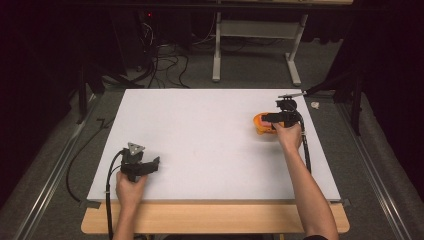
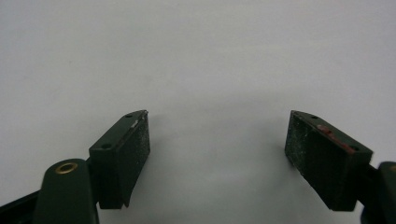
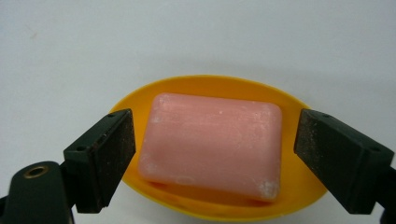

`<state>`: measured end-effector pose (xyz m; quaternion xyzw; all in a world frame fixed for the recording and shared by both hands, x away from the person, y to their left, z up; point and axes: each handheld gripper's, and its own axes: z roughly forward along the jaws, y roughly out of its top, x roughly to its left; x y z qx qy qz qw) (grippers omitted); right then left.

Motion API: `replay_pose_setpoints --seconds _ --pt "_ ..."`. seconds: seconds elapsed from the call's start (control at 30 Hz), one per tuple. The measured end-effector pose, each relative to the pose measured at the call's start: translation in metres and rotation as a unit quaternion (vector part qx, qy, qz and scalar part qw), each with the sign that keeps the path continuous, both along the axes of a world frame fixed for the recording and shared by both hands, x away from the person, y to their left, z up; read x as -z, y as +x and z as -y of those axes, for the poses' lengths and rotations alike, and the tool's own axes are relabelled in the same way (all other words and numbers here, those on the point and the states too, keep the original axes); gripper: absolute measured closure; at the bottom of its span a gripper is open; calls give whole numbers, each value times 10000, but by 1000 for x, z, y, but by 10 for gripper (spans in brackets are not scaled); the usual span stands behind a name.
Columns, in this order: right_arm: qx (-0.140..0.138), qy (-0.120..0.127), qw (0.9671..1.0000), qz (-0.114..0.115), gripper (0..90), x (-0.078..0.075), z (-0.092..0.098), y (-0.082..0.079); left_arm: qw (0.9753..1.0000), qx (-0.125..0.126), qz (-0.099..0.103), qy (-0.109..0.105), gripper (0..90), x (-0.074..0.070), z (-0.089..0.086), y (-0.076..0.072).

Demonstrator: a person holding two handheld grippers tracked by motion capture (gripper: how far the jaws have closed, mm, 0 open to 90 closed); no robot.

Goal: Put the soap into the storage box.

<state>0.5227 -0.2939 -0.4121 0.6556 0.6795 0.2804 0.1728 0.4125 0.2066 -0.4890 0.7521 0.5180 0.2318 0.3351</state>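
A pink bar of soap (image 3: 212, 142) lies in an orange-yellow oval dish (image 3: 217, 86) on the white table. In the high view the dish (image 1: 260, 124) sits at the table's right side. My right gripper (image 3: 212, 161) is open, its jaws on either side of the soap without touching it; from above my right gripper (image 1: 276, 118) hovers over the dish. My left gripper (image 1: 150, 165) rests near the front left of the table. In the left gripper view my left gripper (image 2: 217, 154) is open over bare white surface with nothing between its jaws.
The white board (image 1: 200, 135) lies on a wooden table whose front edge (image 1: 215, 217) shows below it. Cables (image 1: 165, 65) and a metal table frame (image 1: 295, 60) stand on the floor beyond the far edge. A cable (image 1: 306, 155) trails from the right gripper.
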Motion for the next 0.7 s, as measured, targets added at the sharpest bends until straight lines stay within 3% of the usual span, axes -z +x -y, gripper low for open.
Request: replay_pose_setpoints --seconds 0.4,0.5,0.7 --pt "-107 4 9998 185 145 -17 5 -15 10000 -5 9 0 224 0 0 0" --pt "-142 -3 9994 317 153 -21 5 -22 10000 -6 11 3 224 0 0 0" --pt "-185 7 9989 426 160 -23 9 -33 10000 -5 11 3 224 0 0 0"
